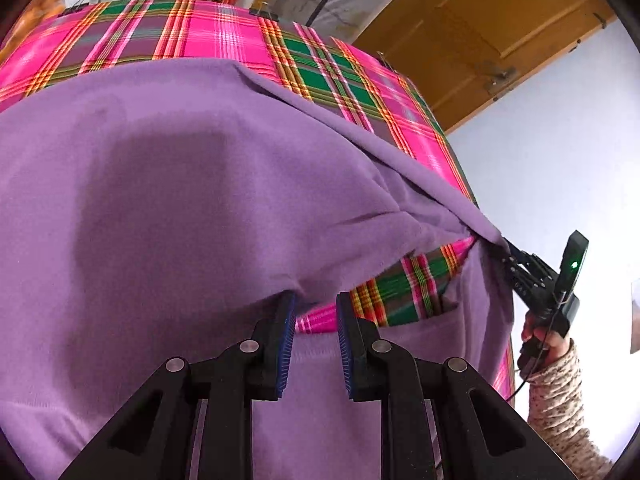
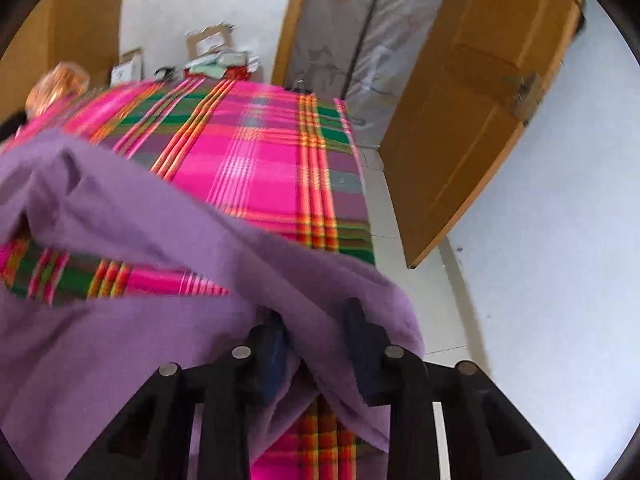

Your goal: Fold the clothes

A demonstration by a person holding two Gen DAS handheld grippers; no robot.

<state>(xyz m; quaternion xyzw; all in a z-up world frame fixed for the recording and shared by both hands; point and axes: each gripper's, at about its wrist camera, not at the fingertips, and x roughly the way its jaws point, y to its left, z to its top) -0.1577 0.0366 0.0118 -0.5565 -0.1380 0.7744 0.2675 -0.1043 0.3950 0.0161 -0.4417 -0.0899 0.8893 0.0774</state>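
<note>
Left gripper (image 1: 316, 312) apart, at purple cloth (image 1: 180, 200) edge | right gripper (image 2: 320, 332) clamped on our cloth | plaid cover (image 2: 256, 168) beyond

white walls (image 2: 560, 208); open wooden door (image 2: 472, 112)

Left hand-held gripper (image 1: 316, 304): jaws parted, a clear gap between the blue pads (image 1: 286, 344); nothing is pinched between them.
Right hand-held gripper (image 2: 318, 320): fingers wrapped in purple cloth; how the jaws stand cannot be told in its own view. In the left wrist view its tip (image 1: 505, 250) meets a raised fold of that cloth.
Right hand (image 1: 538, 340): grips the handle from below.
Right sleeve (image 1: 564, 408): speckled knit, forearm angled upward.
</note>
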